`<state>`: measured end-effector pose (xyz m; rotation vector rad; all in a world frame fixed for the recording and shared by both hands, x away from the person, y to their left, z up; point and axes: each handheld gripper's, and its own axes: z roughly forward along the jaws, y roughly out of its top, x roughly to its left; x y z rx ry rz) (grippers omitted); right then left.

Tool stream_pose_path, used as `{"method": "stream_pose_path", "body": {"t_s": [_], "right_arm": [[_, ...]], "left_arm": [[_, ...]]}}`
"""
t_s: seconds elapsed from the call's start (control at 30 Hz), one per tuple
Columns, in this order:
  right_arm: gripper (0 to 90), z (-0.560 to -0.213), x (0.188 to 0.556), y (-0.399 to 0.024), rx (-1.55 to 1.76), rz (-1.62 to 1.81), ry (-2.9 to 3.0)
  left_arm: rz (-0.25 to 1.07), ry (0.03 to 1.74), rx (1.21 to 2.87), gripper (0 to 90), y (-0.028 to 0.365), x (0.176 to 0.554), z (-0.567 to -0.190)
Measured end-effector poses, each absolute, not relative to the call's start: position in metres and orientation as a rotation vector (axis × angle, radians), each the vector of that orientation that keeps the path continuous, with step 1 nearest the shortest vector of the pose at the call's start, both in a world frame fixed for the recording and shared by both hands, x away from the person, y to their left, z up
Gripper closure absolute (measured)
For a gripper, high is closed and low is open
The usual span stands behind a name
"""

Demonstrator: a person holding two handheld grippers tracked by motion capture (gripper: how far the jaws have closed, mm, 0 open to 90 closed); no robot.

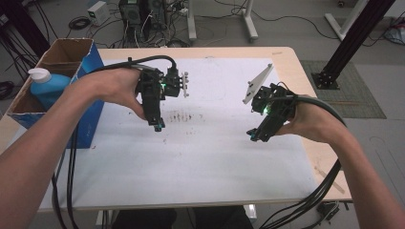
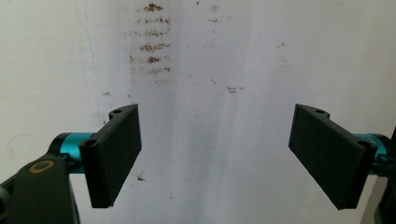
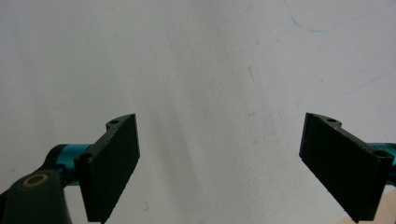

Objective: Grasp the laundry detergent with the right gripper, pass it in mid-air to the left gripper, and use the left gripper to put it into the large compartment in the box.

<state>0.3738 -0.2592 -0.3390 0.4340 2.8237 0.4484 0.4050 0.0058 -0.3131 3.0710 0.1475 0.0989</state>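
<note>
A person holds a set of tongs in each hand above a bench covered by a white sheet (image 1: 200,157); the left tongs (image 1: 157,126) hang over the sheet's middle, towards the left edge of the bench, and the right tongs (image 1: 251,136) hang towards its right edge, the two well apart; both sets stand with their jaws wide apart and nothing between them. Judged from this, the work has not begun or sits between steps: nothing is gripped, and no loose object lies on the sheet near either set. The nearest things are a patch of brown smudges (image 1: 184,116) just beside the left tongs, and an open cardboard box (image 1: 67,52) at the bench's left edge holding a blue bottle (image 1: 47,86) with a white cap; both are untouched.

The high view gives the whole layout: both forearms, the box, the bottle, trailing cables. The left gripper view shows the smudges (image 2: 152,46) close up as rows of brown marks beyond the open jaws; the right gripper view shows bare white sheet (image 3: 196,70) with faint pen lines that the high view is too coarse to reveal.
</note>
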Motion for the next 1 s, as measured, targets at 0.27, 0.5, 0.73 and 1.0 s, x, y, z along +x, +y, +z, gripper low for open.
{"method": "stream_pose_path", "body": {"t_s": [0.27,0.5,0.73,1.0], "right_arm": [[11.7,-0.3397,0.3750,-0.2570,0.426,0.447,2.829],[11.7,-0.3395,0.3747,-0.2566,0.426,0.447,2.827],[11.7,-0.3385,0.3738,-0.2573,0.418,0.449,2.825],[11.7,-0.3382,0.3743,-0.2573,0.419,0.454,2.826]], "left_arm": [[0.091,0.156,3.072,17.2,0.0090,0.4039,-0.3141],[0.084,0.150,3.075,17.2,0.0087,0.4035,-0.3147],[0.084,0.144,3.080,17.2,0.0073,0.4026,-0.3147],[0.089,0.150,3.080,17.2,0.0097,0.4024,-0.3136]]}}
